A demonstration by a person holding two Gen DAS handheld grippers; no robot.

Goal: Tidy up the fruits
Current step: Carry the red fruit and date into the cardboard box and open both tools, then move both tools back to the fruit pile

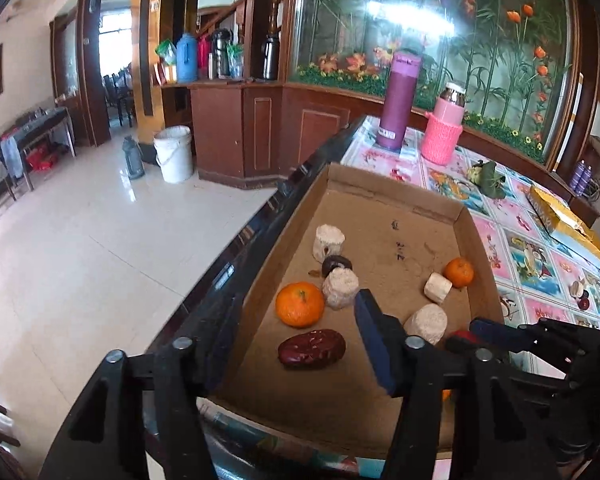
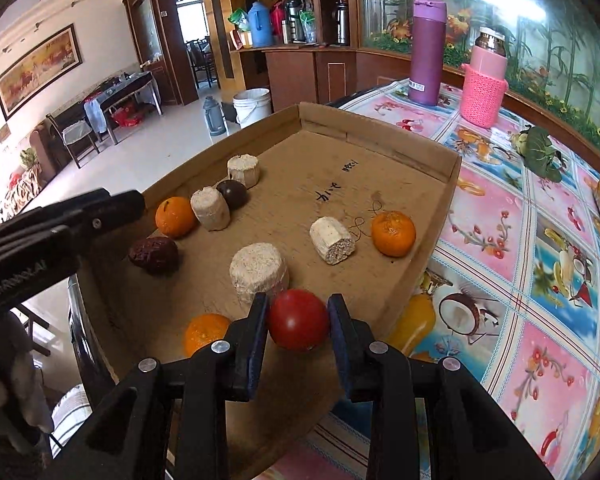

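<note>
A shallow cardboard tray holds oranges, a wrinkled red date, a dark round fruit and several pale cut cylinders. My right gripper is shut on a red tomato just above the tray's near edge; it also shows in the left wrist view. My left gripper is open over the tray's left side, with the date between its fingers. It shows at the left of the right wrist view.
The tray sits on a table with a pink fruit-print cloth. A purple flask and a pink knit-sleeved flask stand at the back. A green leafy item and a yellow box lie to the right.
</note>
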